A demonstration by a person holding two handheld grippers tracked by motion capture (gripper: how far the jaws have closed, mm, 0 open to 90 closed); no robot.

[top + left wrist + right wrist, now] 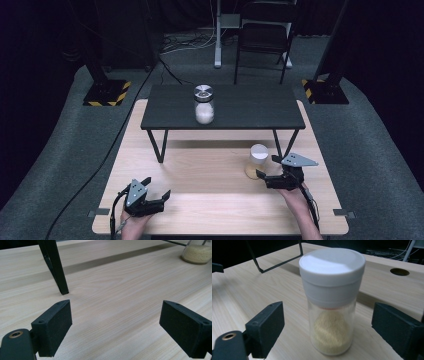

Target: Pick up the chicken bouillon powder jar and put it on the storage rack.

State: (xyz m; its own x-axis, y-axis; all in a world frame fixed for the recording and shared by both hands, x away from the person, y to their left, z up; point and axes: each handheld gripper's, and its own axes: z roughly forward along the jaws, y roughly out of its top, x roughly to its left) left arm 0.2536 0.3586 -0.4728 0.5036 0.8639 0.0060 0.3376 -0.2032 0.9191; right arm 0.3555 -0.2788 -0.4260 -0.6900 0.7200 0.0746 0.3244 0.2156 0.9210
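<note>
- The clear glass jar with a white screw lid (257,160), part-filled with pale yellow grains, stands upright on the light wooden counter (210,200), just in front of the right legs of the small black shelf-table (222,107).
- The right gripper (265,167) sits level beside that jar; its fingers (265,327) flank the jar, standing wide and apart from the glass.
- The left gripper (156,187) rests well left of the jar, fingers (53,325) spread wide with nothing between.
- A second glass jar with a silver lid (204,104) stands on the shelf-table, behind the white-lidded jar.
</note>
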